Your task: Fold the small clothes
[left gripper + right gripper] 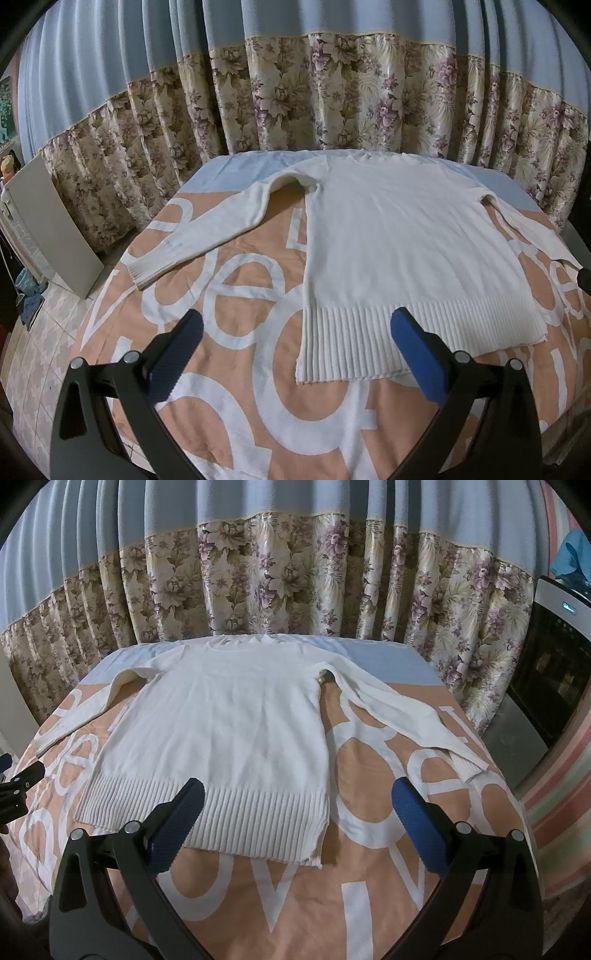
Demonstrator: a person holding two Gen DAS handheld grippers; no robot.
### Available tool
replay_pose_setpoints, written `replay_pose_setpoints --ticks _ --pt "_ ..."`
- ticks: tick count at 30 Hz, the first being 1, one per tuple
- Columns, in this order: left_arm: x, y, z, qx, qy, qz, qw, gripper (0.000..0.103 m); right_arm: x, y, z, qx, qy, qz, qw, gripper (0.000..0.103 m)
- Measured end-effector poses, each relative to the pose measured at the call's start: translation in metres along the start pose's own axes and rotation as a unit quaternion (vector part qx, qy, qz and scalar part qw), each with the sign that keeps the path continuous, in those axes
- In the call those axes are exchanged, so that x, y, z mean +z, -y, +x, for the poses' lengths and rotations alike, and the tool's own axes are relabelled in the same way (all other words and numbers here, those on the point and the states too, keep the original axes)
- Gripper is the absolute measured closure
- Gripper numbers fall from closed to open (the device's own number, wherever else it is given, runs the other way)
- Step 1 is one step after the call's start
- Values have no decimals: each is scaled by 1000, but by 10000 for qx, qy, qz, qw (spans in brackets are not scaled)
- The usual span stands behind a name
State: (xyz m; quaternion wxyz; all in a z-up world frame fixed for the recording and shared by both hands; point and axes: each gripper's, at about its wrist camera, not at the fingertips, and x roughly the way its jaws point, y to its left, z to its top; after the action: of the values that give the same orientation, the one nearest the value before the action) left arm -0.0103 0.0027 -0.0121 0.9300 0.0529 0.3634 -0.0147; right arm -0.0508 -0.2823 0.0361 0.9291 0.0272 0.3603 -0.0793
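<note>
A white knit sweater (399,243) lies flat on a peach cloth with large white letters (229,369), ribbed hem toward me and both sleeves spread out. My left gripper (297,326) hangs open above the hem's left corner, holding nothing. In the right wrist view the sweater (229,723) sits centre left, its right sleeve (410,716) stretching toward the table's right edge. My right gripper (299,805) is open over the hem's right corner, nothing between its blue pads (417,827). The left gripper's black body (16,790) shows at that view's left edge.
Floral and blue curtains (295,92) hang right behind the table. A pale board (55,229) leans at the left over a tiled floor (33,362). A dark appliance with a glass front (550,672) stands at the right beside a striped wall.
</note>
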Motion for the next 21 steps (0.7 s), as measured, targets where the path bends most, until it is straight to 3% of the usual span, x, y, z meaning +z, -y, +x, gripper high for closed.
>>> replay_pose_setpoints --ticks 21 --pt "-6 -12 -7 23 -70 -4 10000 2 -6 2 2 -94 -76 8 9999 3"
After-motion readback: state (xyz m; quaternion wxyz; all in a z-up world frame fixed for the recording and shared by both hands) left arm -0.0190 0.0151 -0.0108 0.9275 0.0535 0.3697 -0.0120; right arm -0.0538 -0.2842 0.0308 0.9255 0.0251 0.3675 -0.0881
